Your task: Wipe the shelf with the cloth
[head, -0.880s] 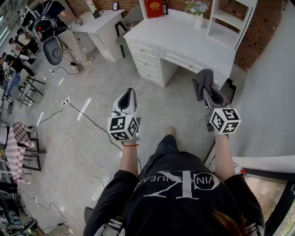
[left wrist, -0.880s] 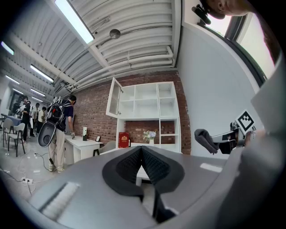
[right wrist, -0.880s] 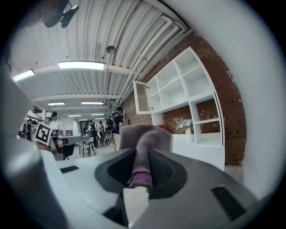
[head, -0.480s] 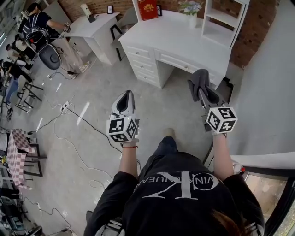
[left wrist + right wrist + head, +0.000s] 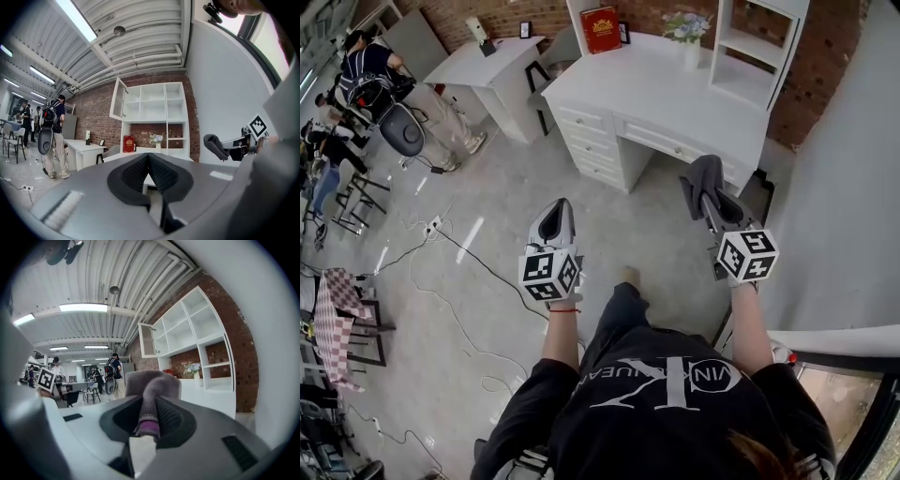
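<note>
A grey cloth (image 5: 701, 178) (image 5: 151, 392) hangs bunched out of my right gripper (image 5: 712, 199) (image 5: 149, 414), which is shut on it, held in the air short of the white desk (image 5: 656, 84). The white shelf unit (image 5: 752, 47) (image 5: 154, 117) (image 5: 199, 343) stands on the desk's right end against the brick wall, with open compartments. My left gripper (image 5: 555, 217) (image 5: 149, 164) is shut with nothing between its pads, held over the floor to the left. In the left gripper view the cloth (image 5: 216, 146) shows at the right.
On the desk stand a red book (image 5: 602, 22) and a vase of flowers (image 5: 690, 28). A second white table (image 5: 483, 61) sits further left, with people and chairs (image 5: 370, 84) beyond. Cables (image 5: 450, 253) trail over the grey floor. A grey wall (image 5: 853, 187) runs along the right.
The desk and shelf have shifted slightly in the head view as the person steps; both grippers sit a little lower in frame. The cloth stays gripped.
</note>
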A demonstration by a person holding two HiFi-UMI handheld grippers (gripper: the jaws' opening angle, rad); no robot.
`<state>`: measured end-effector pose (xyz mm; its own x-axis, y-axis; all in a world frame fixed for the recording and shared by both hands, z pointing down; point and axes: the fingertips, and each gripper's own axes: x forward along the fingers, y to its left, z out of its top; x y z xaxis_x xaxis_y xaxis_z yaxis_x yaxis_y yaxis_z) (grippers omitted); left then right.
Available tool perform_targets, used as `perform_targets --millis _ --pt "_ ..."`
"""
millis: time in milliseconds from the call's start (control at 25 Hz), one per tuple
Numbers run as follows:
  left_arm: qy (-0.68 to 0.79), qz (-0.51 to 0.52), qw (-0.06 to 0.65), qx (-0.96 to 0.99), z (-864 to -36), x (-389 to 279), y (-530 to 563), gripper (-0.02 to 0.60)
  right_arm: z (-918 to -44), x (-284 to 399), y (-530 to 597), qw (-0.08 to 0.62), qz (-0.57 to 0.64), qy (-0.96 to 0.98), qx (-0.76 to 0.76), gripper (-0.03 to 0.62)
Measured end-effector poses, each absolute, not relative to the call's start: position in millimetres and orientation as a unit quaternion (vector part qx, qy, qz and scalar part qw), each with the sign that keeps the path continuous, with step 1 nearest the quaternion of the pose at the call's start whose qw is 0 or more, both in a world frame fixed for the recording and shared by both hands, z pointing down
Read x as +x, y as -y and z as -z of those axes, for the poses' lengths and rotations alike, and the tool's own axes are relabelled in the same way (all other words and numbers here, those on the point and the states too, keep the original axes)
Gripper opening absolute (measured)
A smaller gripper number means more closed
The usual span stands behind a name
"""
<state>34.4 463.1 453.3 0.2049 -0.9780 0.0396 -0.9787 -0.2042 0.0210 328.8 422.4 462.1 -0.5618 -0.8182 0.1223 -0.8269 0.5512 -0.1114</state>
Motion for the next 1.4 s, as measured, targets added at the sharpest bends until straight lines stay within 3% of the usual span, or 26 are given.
perform_targets --millis 880,1400 --pt "0.587 -0.02 0.027 0.809 -445 12 -269 0.011 -457 302 -262 0.043 -0.097 0.862 0.496 0.083" --pt "0.56 -0.019 0.024 0.828 -446 -36 -149 0.011 -460 240 -146 0.033 -0.101 0.852 0.513 0.083"
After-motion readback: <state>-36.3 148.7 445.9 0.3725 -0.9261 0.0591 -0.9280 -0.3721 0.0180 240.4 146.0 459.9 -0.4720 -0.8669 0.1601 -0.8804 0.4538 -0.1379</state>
